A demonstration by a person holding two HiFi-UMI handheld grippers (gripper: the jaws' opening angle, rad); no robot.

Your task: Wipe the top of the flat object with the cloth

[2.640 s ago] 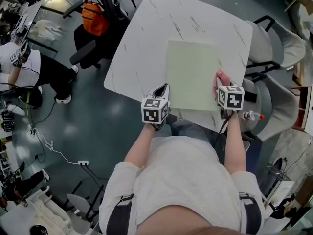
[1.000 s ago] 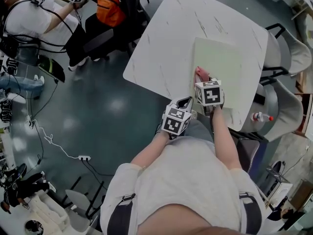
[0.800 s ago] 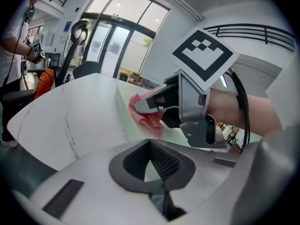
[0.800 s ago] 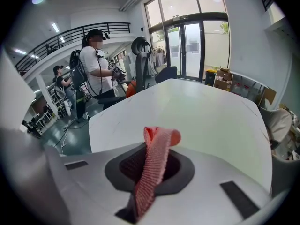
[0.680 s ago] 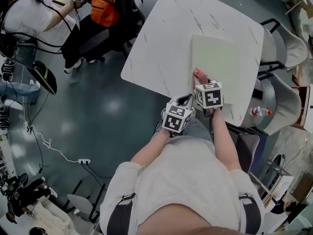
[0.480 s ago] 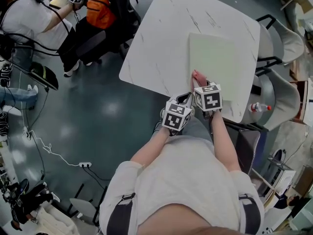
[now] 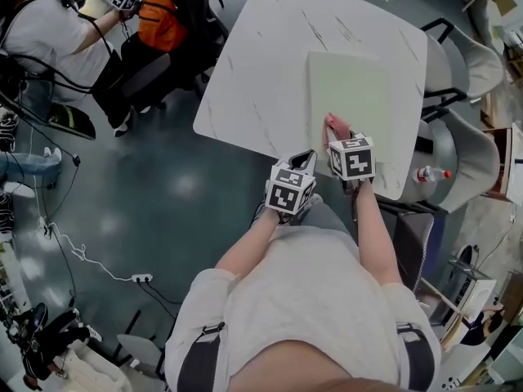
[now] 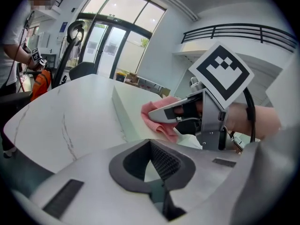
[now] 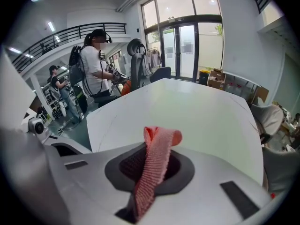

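A pale green flat board [image 7: 347, 96] lies on the white marble table [image 7: 261, 72]. My right gripper [image 7: 337, 133] is shut on a pink cloth [image 7: 334, 126], which rests on the board's near left corner. In the right gripper view the cloth [image 9: 158, 146] sticks up from between the jaws, with the board [image 9: 206, 121] ahead. My left gripper [image 7: 304, 163] hangs at the table's near edge, just left of the right one, shut with nothing in it. The left gripper view shows the cloth [image 8: 157, 118] on the board [image 8: 129, 107] beside the right gripper [image 8: 161, 115].
Grey chairs [image 7: 478, 80] stand along the table's right side, and a bottle with a red cap [image 7: 426, 174] lies near them. Left of the table are a black chair with an orange bag [image 7: 155, 23] and a seated person [image 7: 49, 31]. Cables run across the floor.
The right gripper has carried the cloth from the board's near right edge across to its near left corner. The left gripper has come closer to the right one. Little has moved in the last second.
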